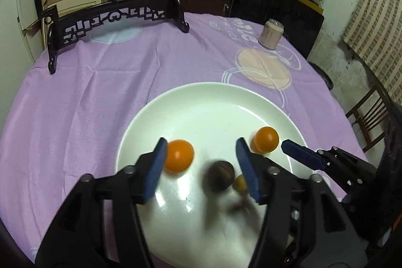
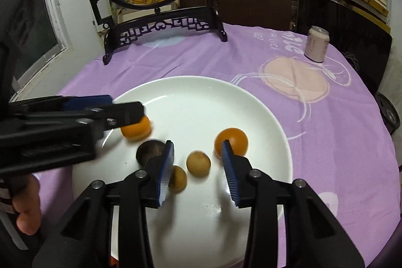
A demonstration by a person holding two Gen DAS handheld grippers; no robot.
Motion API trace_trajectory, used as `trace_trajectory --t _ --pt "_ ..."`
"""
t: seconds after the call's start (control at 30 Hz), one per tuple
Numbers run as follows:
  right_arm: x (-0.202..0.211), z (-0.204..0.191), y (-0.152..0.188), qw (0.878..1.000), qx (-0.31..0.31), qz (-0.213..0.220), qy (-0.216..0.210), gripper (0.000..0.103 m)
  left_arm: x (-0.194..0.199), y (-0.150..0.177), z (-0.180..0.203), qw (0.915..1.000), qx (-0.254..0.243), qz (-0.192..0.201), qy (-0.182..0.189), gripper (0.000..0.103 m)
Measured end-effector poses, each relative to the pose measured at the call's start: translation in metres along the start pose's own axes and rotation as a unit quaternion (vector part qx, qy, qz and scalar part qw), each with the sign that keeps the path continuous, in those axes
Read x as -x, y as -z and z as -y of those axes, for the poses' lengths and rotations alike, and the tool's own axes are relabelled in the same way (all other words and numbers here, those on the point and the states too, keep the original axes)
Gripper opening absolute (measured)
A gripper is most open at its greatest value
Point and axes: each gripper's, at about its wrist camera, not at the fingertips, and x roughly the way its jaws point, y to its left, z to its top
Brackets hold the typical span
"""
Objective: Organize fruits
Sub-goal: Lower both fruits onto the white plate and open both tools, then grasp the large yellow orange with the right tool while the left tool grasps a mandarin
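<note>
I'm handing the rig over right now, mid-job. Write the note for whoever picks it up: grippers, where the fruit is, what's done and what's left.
Left gripper: open, holding nothing, low over the white plate.
Right gripper: open, empty, over the plate's near half.
On the plate: one orange fruit beside the left gripper's tip, a second orange fruit just beyond the right gripper, a dark round fruit, and two small brown fruits between the right fingers.
Done: all visible fruit lies on the plate.
Left: the final arrangement, if any is wanted; I cannot tell the intended layout.
The pink can stands untouched at the table's far side.
</note>
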Motion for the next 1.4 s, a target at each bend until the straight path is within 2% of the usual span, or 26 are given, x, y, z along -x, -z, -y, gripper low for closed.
trace_trajectory --t 0.2,0.33,0.47,0.53,0.6,0.67,0.7,0.77,0.8,0.93,1.2,1.4 --pt "0.008 0.009 0.01 1.0 -0.014 -0.004 -0.007 0.04 0.023 0.017 0.002 0.9997 -0.01 0.021 0.004 0.06" --pt "0.015 0.006 0.014 1.0 -0.012 0.009 -0.009 0.045 0.038 0.029 0.005 0.999 -0.013 0.042 0.002 0.061" --pt "0.03 0.0 0.027 1.0 -0.003 0.023 -0.009 0.045 0.051 0.055 -0.004 0.9989 0.001 0.047 0.005 0.062" --pt "0.049 -0.001 0.04 0.999 -0.011 0.024 -0.029 0.046 0.06 0.074 -0.012 0.999 0.014 0.043 -0.001 0.063" --pt "0.078 -0.003 0.06 0.998 -0.016 0.019 -0.05 0.052 0.075 0.098 -0.023 0.9989 0.026 0.039 -0.007 0.064" --pt "0.104 -0.006 0.081 0.998 -0.012 0.01 -0.067 0.054 0.093 0.123 -0.034 0.9986 0.028 0.038 -0.026 0.068" --pt "0.12 -0.009 0.096 0.997 -0.005 0.001 -0.071 0.054 0.1 0.131 -0.039 0.9984 0.029 0.039 -0.031 0.076" --pt "0.141 -0.013 0.119 0.997 0.002 -0.012 -0.071 0.065 0.114 0.148 -0.045 0.9978 0.031 0.043 -0.039 0.079" --pt "0.148 -0.016 0.13 0.998 0.002 -0.019 -0.068 0.067 0.117 0.153 -0.046 0.9978 0.031 0.043 -0.04 0.079" --pt "0.146 -0.025 0.155 0.997 -0.003 -0.051 -0.052 0.069 0.122 0.169 -0.047 0.9985 0.037 0.027 -0.03 0.079" --pt "0.131 -0.033 0.171 0.997 -0.008 -0.072 -0.034 0.069 0.13 0.19 -0.022 0.9995 0.012 0.024 -0.016 0.087" --pt "0.118 -0.039 0.174 0.996 -0.003 -0.086 -0.028 0.069 0.134 0.2 -0.02 0.9996 0.013 0.018 -0.015 0.088"
